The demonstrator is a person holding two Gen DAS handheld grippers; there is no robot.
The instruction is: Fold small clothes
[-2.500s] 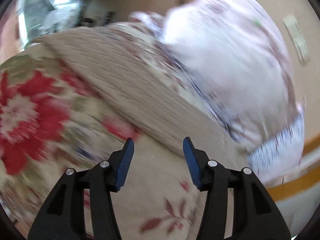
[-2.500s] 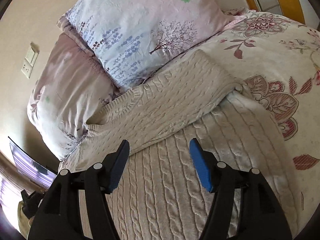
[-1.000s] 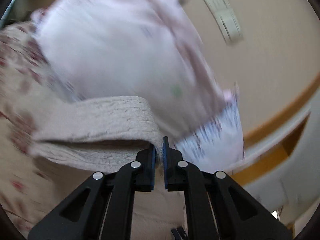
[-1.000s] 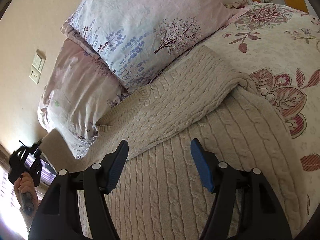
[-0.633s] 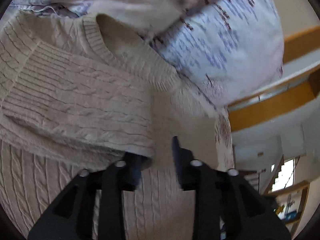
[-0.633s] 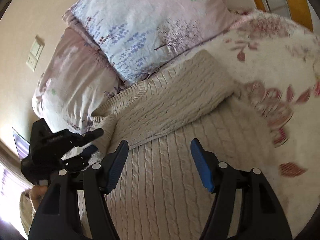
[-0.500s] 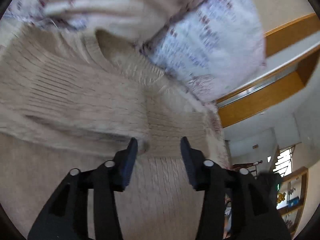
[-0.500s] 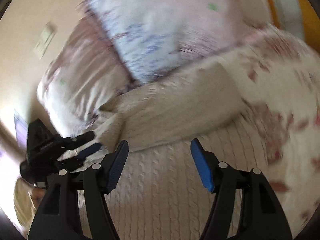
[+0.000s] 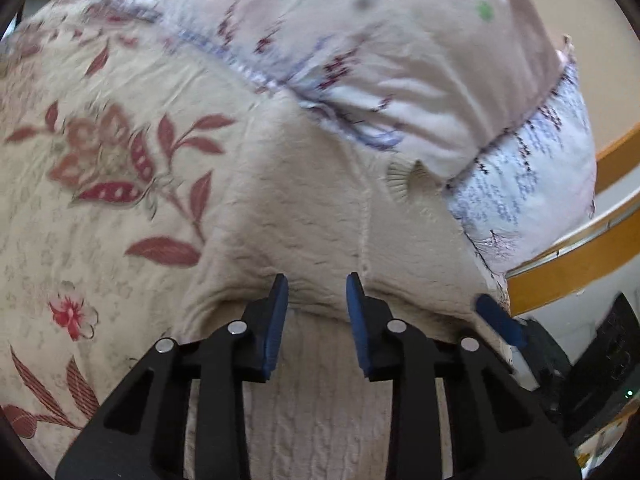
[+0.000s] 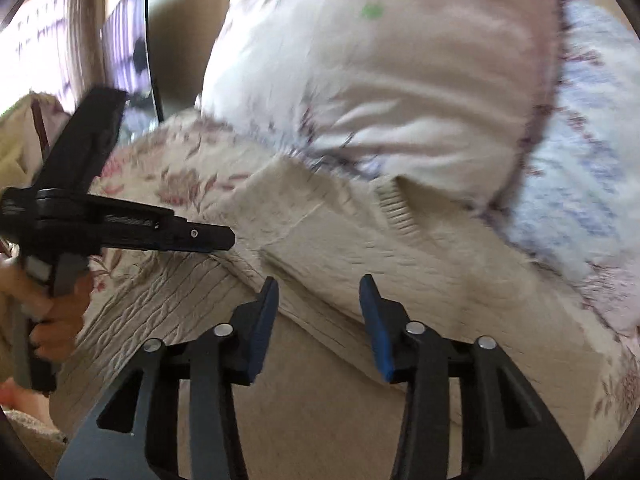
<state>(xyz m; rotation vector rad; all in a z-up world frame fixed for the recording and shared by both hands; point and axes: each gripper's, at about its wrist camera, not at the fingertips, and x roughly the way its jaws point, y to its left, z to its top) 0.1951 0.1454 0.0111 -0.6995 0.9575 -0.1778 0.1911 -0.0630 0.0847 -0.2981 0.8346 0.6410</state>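
Jaws of both grippers gape above the cream sweater (image 9: 312, 200) on the bed (image 9: 80, 208).

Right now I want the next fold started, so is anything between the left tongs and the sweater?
Nothing visible is. The left tongs stand open right over the folded edge of the sweater, no pillow or bedspread between. The right tongs are open over it too.

one sweater (image 9: 304, 200), two pillows (image 9: 392, 64), one floral bedspread (image 9: 80, 208), two grippers (image 9: 316, 300)
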